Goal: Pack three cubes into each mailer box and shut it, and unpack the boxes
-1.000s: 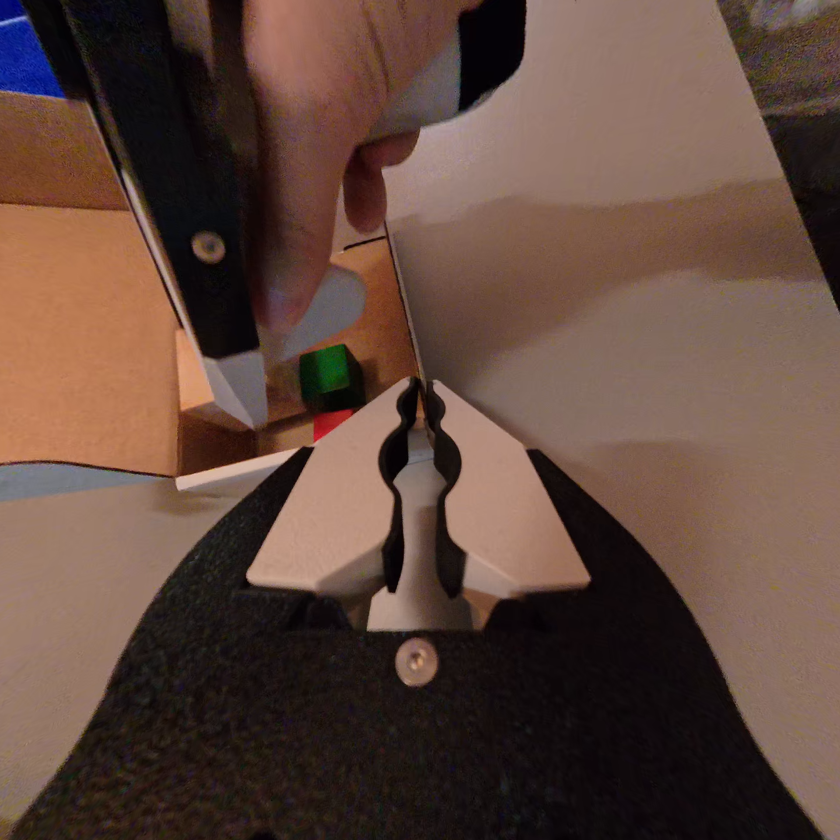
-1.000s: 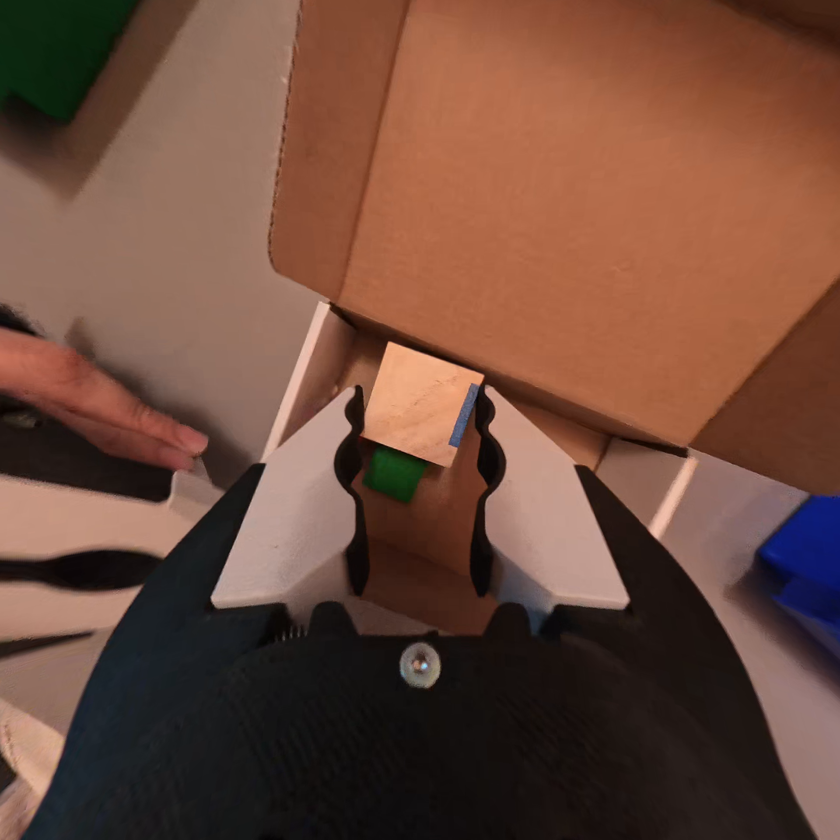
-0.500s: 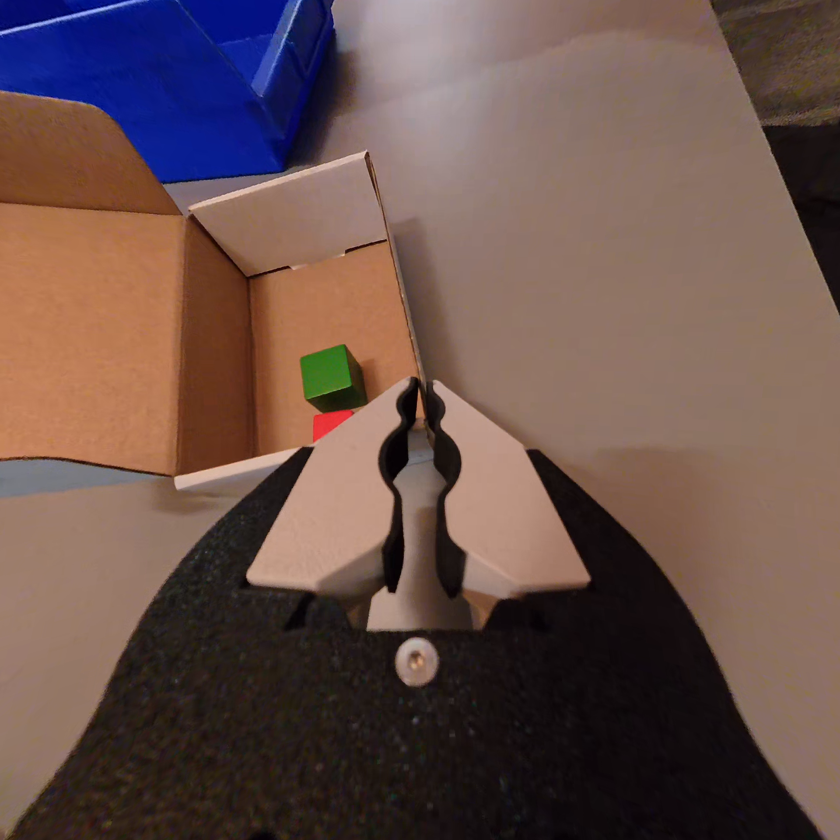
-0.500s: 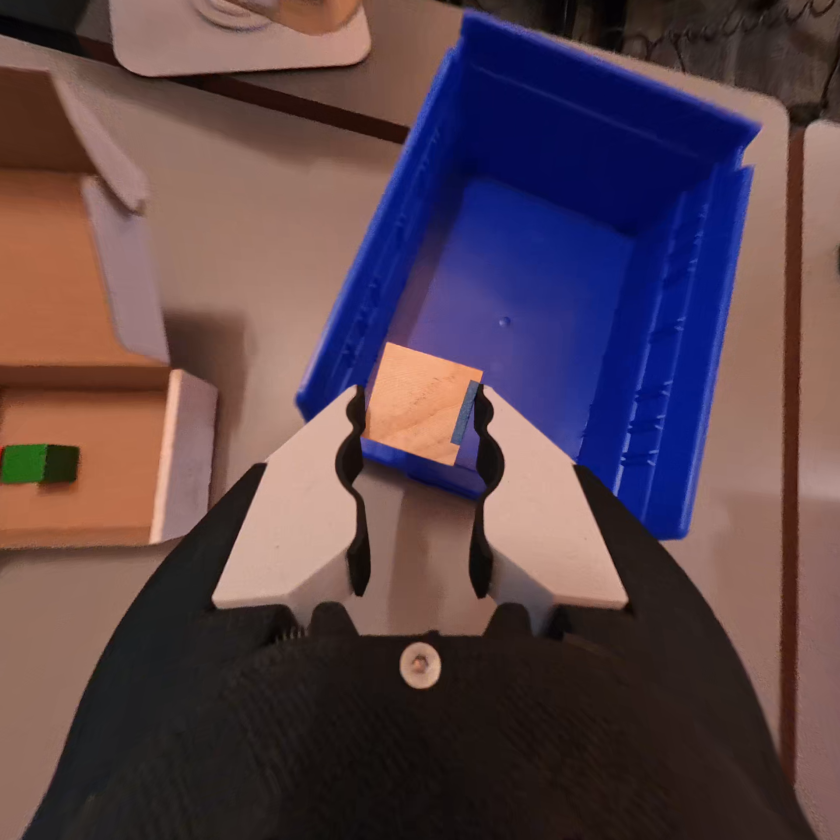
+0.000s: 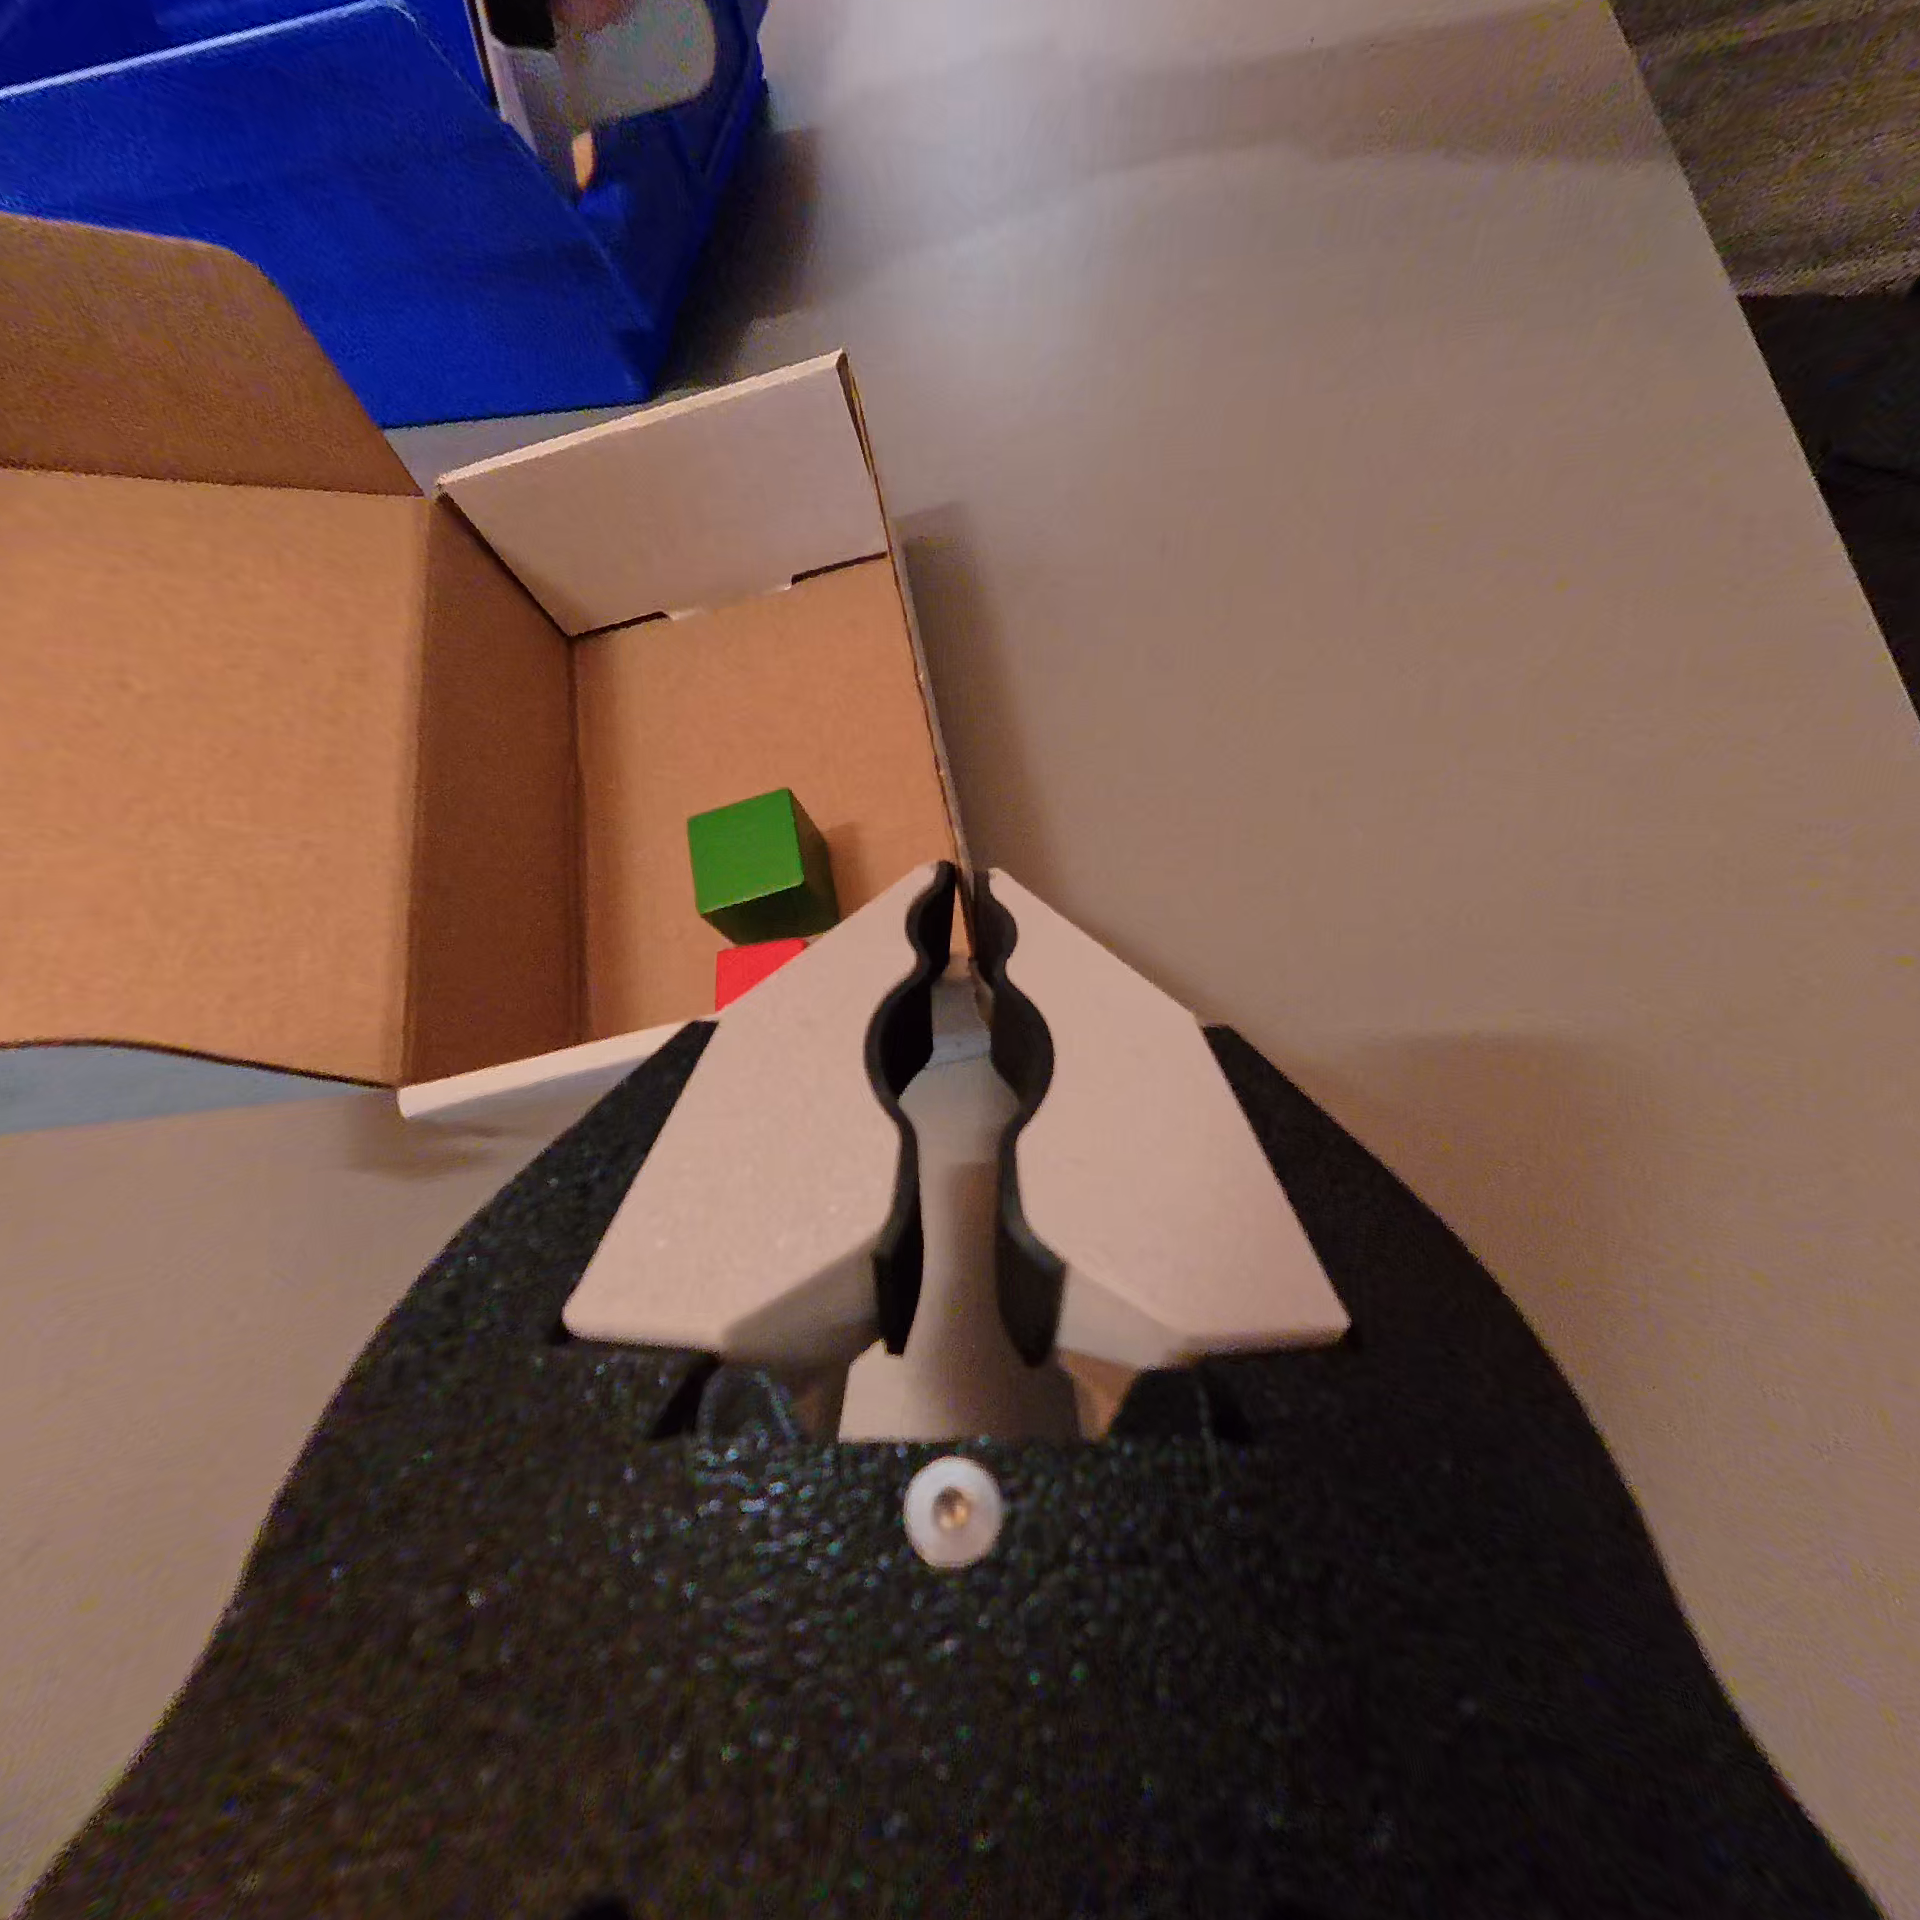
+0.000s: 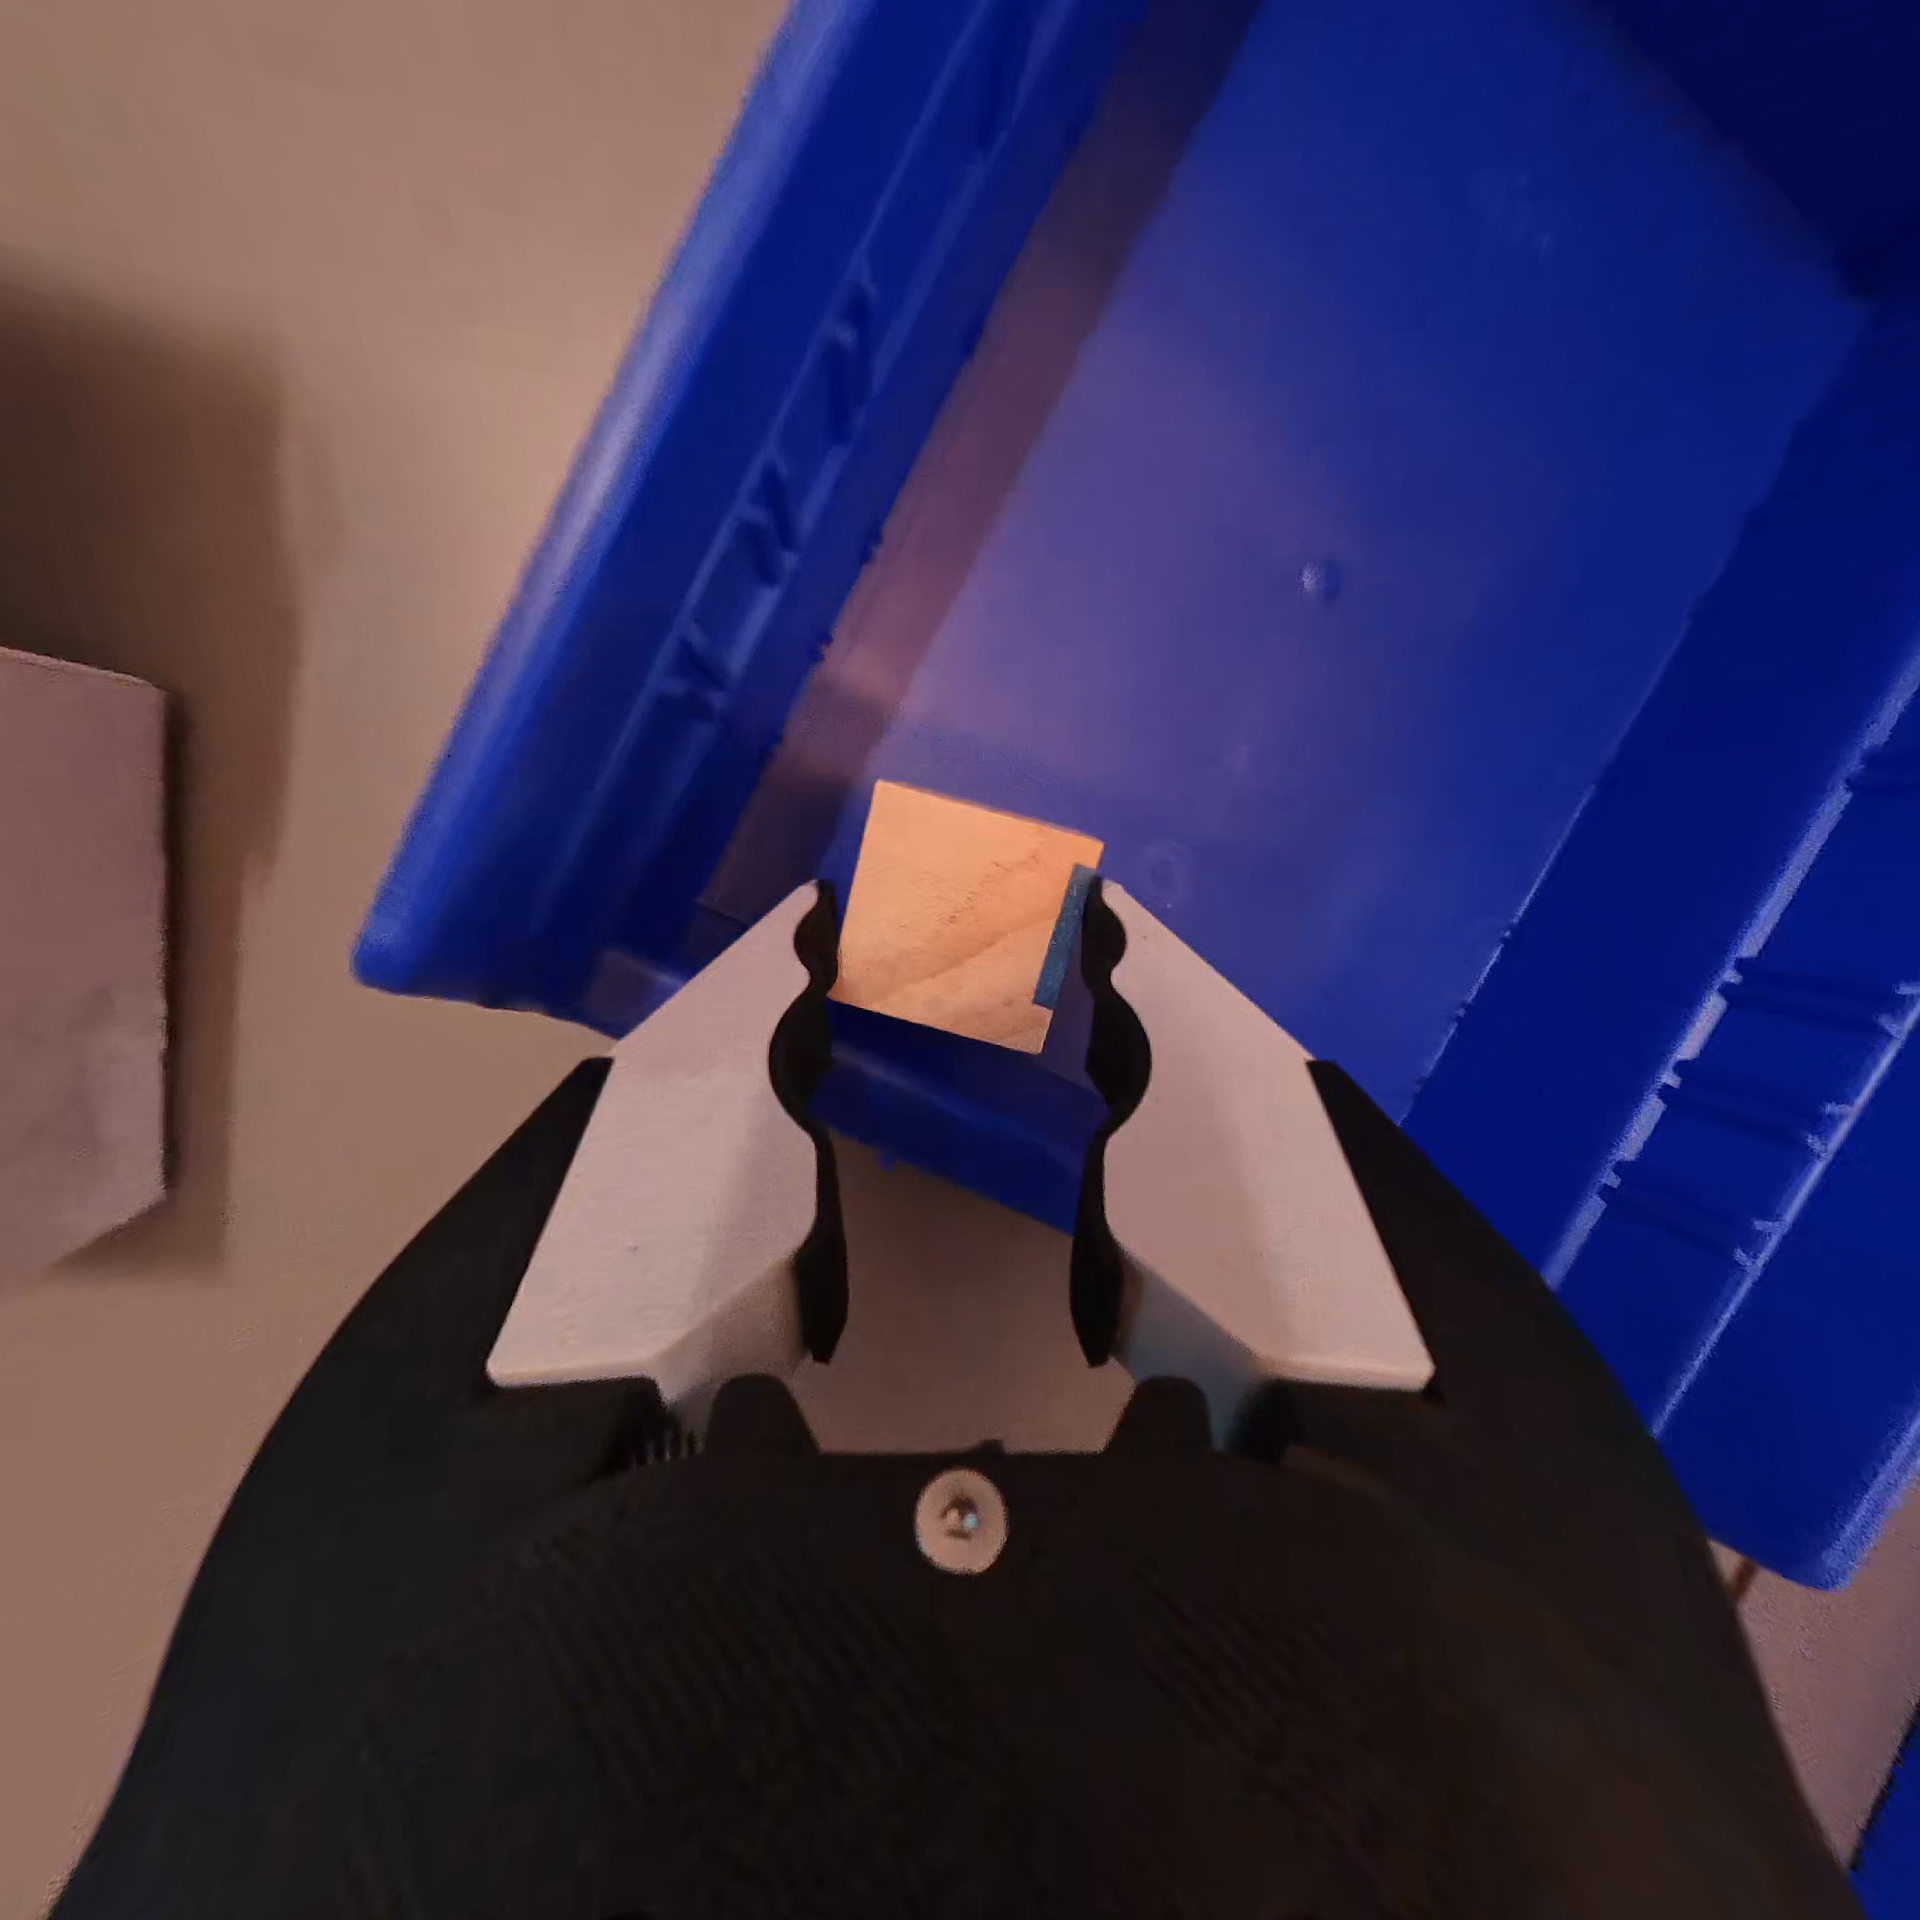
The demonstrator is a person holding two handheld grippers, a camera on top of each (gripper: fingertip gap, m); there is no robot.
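Right now the right gripper (image 6: 956, 935) pinches a wooden cube (image 6: 961, 914) over the near corner of the blue bin (image 6: 1455, 520); dropped too soon, the cube could hit the rim and bounce out. Only the left view shows the left gripper (image 5: 964, 914) clamped on the mailer box (image 5: 727, 727) wall, with a green cube (image 5: 753, 857) and a red cube (image 5: 750, 971) inside by that wall.

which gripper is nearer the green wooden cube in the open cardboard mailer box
Left. The left gripper is clamped on the box wall just beside the green cube; the right gripper holds a plain wooden cube over the blue bin.
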